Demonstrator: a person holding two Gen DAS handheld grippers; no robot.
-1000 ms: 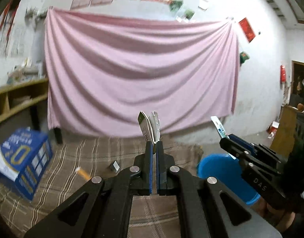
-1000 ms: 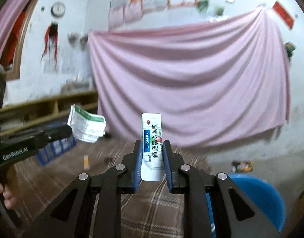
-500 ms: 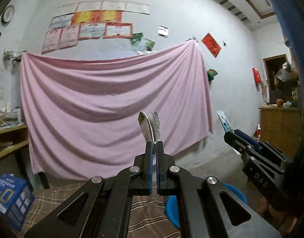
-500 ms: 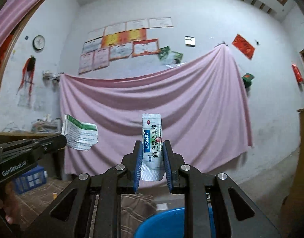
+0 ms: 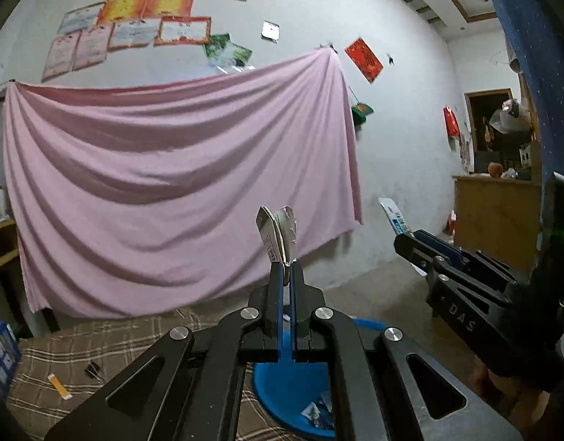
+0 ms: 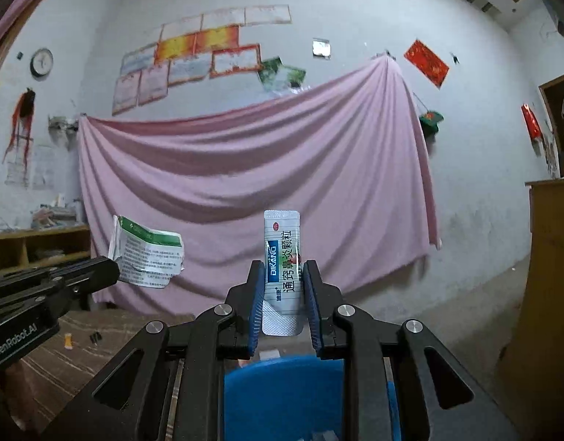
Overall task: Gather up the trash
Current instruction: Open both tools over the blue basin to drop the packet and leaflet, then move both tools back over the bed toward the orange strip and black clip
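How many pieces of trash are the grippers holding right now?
2: a torn green-and-white wrapper in the left gripper, and a silver sachet in the right gripper.

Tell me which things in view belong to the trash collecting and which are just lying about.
Part of the job:
- torn green-and-white packet in the left tongs
- white sachet in the right tongs
- blue bin, wrappers already inside
- orange scrap on the checked cloth, likely trash

Just lying about:
- pink sheet
- wall clock
- blue box
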